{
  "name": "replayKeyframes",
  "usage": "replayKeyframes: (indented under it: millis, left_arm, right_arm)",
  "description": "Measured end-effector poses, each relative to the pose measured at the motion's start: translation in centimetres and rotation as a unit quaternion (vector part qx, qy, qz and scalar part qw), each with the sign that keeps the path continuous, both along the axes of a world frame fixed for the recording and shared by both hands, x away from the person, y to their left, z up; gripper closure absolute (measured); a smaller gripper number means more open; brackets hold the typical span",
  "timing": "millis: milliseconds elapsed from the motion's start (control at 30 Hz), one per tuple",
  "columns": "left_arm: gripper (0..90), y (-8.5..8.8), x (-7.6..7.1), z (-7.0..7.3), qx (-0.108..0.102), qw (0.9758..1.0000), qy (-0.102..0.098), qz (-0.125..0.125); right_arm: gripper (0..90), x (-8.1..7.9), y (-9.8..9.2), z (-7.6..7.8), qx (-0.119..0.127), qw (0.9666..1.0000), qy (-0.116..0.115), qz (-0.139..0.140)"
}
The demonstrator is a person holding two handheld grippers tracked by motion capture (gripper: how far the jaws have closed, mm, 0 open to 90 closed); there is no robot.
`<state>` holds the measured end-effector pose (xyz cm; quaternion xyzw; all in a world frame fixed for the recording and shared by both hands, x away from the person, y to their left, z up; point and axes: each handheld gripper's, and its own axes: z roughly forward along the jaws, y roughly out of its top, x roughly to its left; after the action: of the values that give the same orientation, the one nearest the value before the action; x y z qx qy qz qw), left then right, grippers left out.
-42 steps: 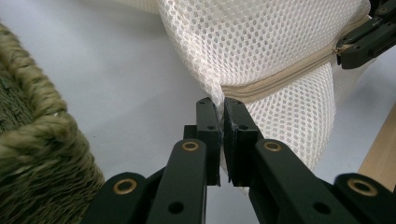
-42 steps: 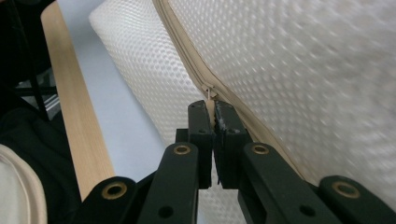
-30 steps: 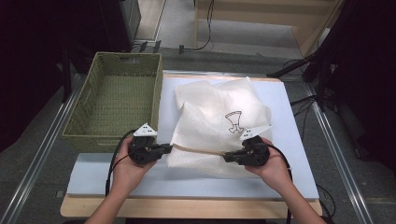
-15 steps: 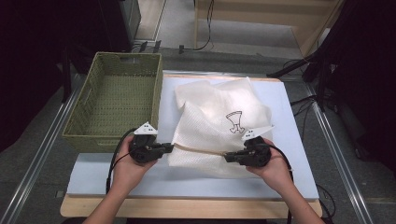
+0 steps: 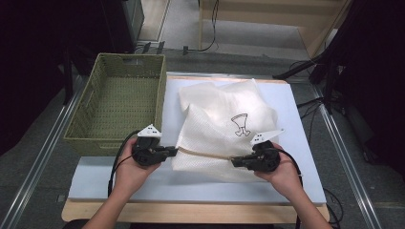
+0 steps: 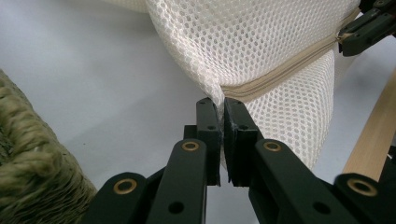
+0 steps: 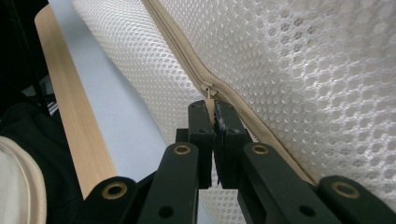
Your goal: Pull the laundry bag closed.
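- Here a white mesh laundry bag (image 5: 224, 126) lies on the pale mat (image 5: 191, 186) that covers the table, spread from the far edge toward the near edge and sitting right of the middle.
- A tan zipper (image 5: 205, 153) runs along the bag's near side, pulled into a straight line between the two grippers.
- The left gripper (image 5: 168, 152) is clenched on the bag's near-left corner; in the left gripper view its jaws pinch the mesh right where the zipper tape (image 6: 280, 77) ends.
- The right gripper (image 5: 237, 162) is clamped on the zipper pull (image 7: 210, 93), which the right gripper view shows standing up between the two black jaws.
- A small dark printed figure (image 5: 240, 125) marks the top of the bag, just beyond the right gripper.
- A green woven basket (image 5: 86, 129) stands at the table's left edge, hanging partly over it, with its near-right corner just beside the left gripper; its weave crowds the lower left of the left gripper view.
- The bag's bulged upper fold rises between the grippers and the far edge of the table.
- The wooden near edge (image 5: 191, 212) of the table shows below the mat, with both forearms crossing it.
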<state>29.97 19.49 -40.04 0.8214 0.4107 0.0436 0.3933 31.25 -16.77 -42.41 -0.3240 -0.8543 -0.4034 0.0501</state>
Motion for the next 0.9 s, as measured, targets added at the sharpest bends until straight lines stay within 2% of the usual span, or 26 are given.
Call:
replayKeyframes:
  millis: [267, 467, 600, 900]
  left_arm:
    - [86.9, 0.2, 0.0, 0.1, 0.001, 1.0, 0.003, 0.0]
    - [86.8, 0.7, -0.2, -0.2, -0.007, 0.9999, 0.006, 0.007]
    - [86.8, 0.4, -0.2, -0.3, -0.005, 0.9999, 0.008, 0.003]
    - [86.6, 0.4, -0.3, -0.3, -0.007, 1.0, 0.005, 0.004]
  right_arm:
    - [88.3, 0.0, -0.3, 0.0, -0.005, 0.9999, -0.003, -0.008]
    - [88.3, 0.1, -1.1, -0.1, -0.008, 0.9998, 0.0, -0.017]
    - [88.3, -0.3, -1.9, -0.1, -0.009, 0.9999, 0.0, -0.014]
    - [88.2, 0.3, -1.9, -0.2, -0.008, 0.9999, 0.003, -0.015]
